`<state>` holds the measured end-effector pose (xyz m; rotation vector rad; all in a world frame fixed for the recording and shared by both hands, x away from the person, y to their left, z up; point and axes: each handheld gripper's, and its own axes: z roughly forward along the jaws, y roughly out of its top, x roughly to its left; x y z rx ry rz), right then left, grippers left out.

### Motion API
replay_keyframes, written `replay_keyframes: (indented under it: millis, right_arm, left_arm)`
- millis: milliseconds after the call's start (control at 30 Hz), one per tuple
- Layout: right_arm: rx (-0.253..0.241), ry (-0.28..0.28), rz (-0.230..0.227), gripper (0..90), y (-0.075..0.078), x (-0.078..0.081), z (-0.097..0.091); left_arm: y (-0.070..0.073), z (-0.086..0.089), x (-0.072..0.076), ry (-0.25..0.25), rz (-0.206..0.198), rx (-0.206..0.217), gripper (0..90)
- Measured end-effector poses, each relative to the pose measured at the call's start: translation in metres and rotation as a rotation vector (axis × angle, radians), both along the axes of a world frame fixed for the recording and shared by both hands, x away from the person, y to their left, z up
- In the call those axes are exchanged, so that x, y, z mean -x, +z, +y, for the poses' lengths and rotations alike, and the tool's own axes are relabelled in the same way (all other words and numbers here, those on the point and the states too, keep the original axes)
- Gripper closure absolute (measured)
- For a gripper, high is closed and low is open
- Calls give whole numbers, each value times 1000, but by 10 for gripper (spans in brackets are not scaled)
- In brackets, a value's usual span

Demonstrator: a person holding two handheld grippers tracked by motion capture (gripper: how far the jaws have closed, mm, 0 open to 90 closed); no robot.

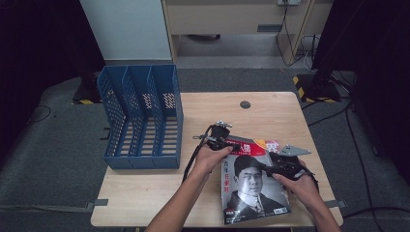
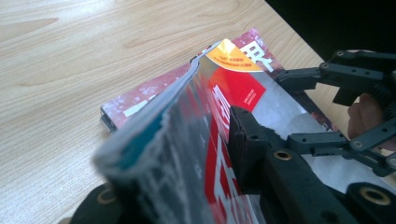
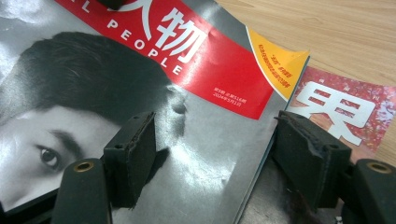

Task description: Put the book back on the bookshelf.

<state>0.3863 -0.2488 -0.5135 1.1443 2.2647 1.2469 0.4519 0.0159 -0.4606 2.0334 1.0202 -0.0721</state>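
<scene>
Left hand-held gripper (image 1: 231, 145) clamps magazine (image 1: 251, 193) on wooden table (image 1: 145, 188).

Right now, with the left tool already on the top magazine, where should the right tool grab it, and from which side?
Grip the top magazine at its free right edge, coming in level from the right. The left tool has its spine edge pinched and lifted, so that edge curls clear of the second magazine beneath. The right tool is open astride that edge; one pad could probably slide under.

grey carpet floor (image 1: 58, 159) under a light wooden table (image 1: 145, 188), pale cabinet (image 1: 232, 19) behind
</scene>
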Motion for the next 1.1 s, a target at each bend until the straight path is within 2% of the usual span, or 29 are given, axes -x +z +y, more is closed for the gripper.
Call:
replay_keyframes:
  millis: [100,333,433,667,700,733,800,833,900,967,1000,1100]
  right_arm:
    - [4,-1,-2,298,0,0,0]
    - [-20,1,16,327,2,0,-6]
    - [-34,-8,7,340,3,1,-12]
    - [-66,-101,-26,411,7,0,-30]
    - [-58,-133,-38,452,8,0,-35]
    - [-58,-133,-38,452,8,0,-35]
    - [-46,-171,-49,483,8,-1,-40]
    - [-30,-208,-52,491,8,-2,-44]
    - [-19,-221,-51,492,8,-2,-47]
    - [0,-270,-60,490,8,-2,-54]
    - [0,-270,-60,490,8,-2,-54]
    - [25,-329,-69,485,9,-2,-60]
  left_arm:
    - [2,0,0,-8,-12,3,791]
    - [5,2,-1,-13,-13,23,802]
    - [6,2,0,-13,-20,33,803]
    - [6,3,-1,-19,-16,36,803]
    - [6,3,-1,-19,-16,36,804]
    - [6,3,-2,-21,-17,39,804]
    - [6,3,-1,-24,-20,45,806]
    - [8,4,-1,-25,-30,53,809]
    - [10,5,0,-28,-36,55,810]
    - [16,7,3,-28,-60,63,814]
    - [16,7,3,-28,-60,63,815]
    - [23,11,5,-28,-85,76,817]
